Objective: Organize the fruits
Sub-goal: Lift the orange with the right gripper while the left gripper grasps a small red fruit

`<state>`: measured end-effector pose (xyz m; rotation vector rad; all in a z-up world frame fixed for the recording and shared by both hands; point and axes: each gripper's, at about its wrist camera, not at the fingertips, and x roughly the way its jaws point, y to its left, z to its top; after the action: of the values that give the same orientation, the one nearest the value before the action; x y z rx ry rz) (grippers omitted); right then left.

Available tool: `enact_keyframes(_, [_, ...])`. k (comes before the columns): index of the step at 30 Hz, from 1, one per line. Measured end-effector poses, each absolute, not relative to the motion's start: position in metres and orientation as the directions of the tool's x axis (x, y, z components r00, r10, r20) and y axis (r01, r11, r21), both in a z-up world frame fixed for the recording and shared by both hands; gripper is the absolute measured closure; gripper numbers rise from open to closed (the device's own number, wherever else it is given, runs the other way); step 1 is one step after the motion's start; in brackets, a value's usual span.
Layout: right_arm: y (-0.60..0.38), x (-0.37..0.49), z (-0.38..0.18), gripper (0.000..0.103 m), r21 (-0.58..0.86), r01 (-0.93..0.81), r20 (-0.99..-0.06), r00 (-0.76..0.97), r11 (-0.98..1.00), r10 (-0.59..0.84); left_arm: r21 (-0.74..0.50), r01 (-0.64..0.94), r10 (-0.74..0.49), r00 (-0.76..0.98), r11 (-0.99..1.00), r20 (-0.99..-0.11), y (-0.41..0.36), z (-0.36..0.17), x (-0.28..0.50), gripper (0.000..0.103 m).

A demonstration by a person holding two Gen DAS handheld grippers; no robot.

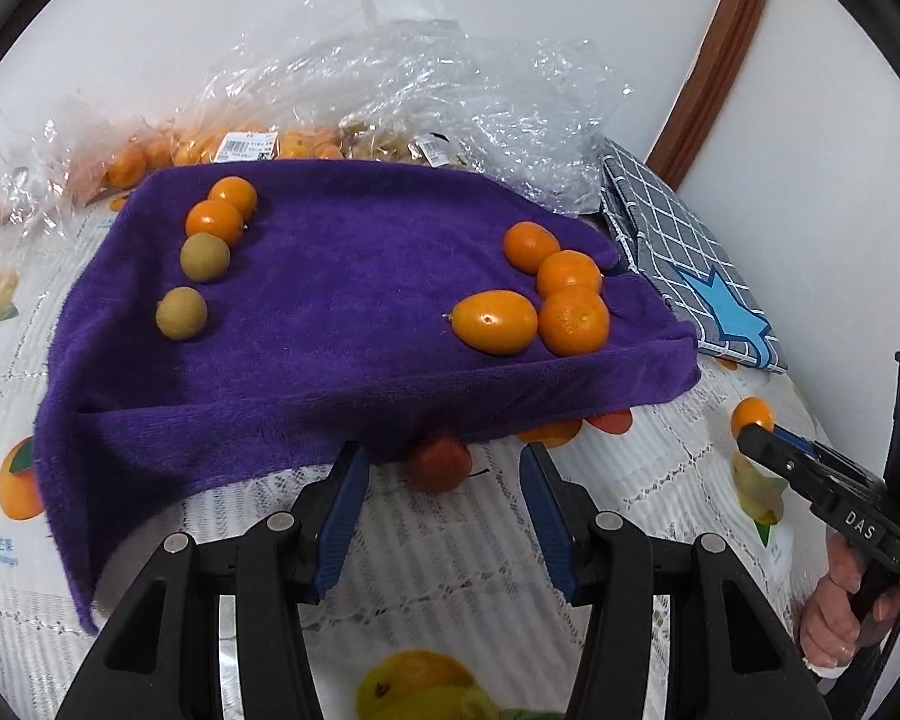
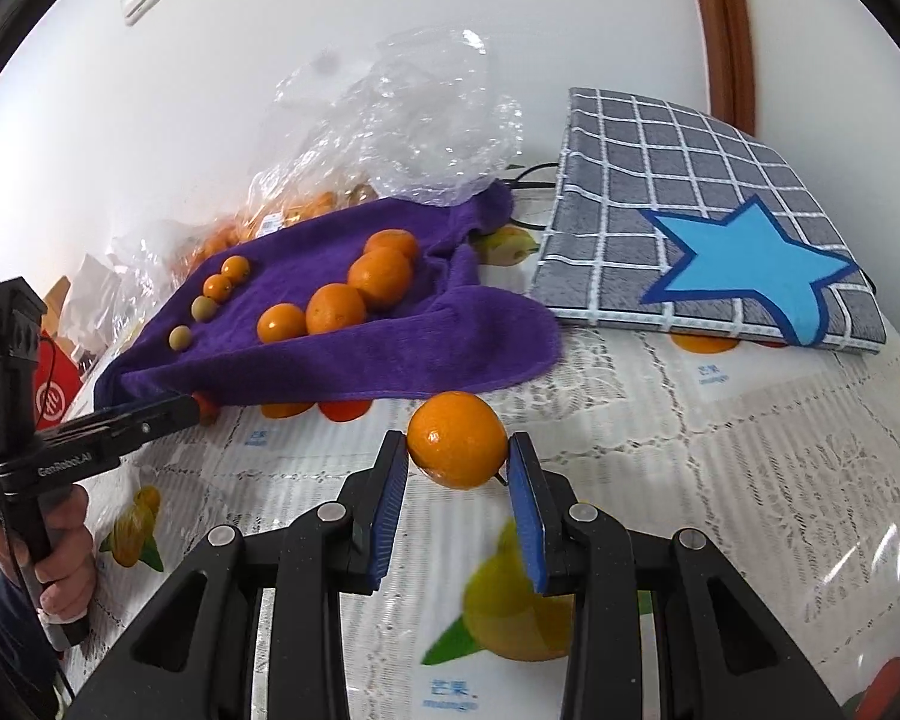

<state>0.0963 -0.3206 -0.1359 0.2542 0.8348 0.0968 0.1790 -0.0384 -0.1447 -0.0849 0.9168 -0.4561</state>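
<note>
Fruits (image 1: 492, 322) crowd purple towel (image 1: 342, 324) between plastic bags (image 1: 426, 96) and checked cloth (image 2: 690, 204).

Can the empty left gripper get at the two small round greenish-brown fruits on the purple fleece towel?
Probably yes. The left gripper is open at the purple fleece towel's near edge, and both greenish-brown fruits lie uncovered, apart from each other.

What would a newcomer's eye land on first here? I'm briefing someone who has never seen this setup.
First, the purple towel draped over the fruit-print tablecloth, with orange citrus grouped on its right side and two small tan-green fruits on its left. Next, the right gripper holds an orange just in front of the towel. Behind, crinkled clear plastic bags hold more fruit.
</note>
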Motion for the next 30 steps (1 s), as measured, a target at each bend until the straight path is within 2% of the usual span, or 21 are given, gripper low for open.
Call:
enact_keyframes(10, [-0.32,0.096,-0.137,0.069,0.249,0.009,-0.729,0.66,0.968,0.182,-0.226,0.336,-0.377,0.502,0.914,-0.779,-0.051,-0.151,0.185,0.066])
enact_keyframes(15, [-0.319,0.099,-0.138,0.069,0.245,0.002,-0.735,0.653,0.97,0.184,-0.217,0.335,-0.368,0.501,0.917,-0.783,-0.052,-0.151,0.185,0.08])
enact_keyframes(30, [-0.321,0.1,-0.141,0.069,0.257,0.007,-0.737,0.649,0.966,0.191,-0.264,0.361,-0.434,0.554,0.894,-0.711,-0.046,-0.135,0.169,0.08])
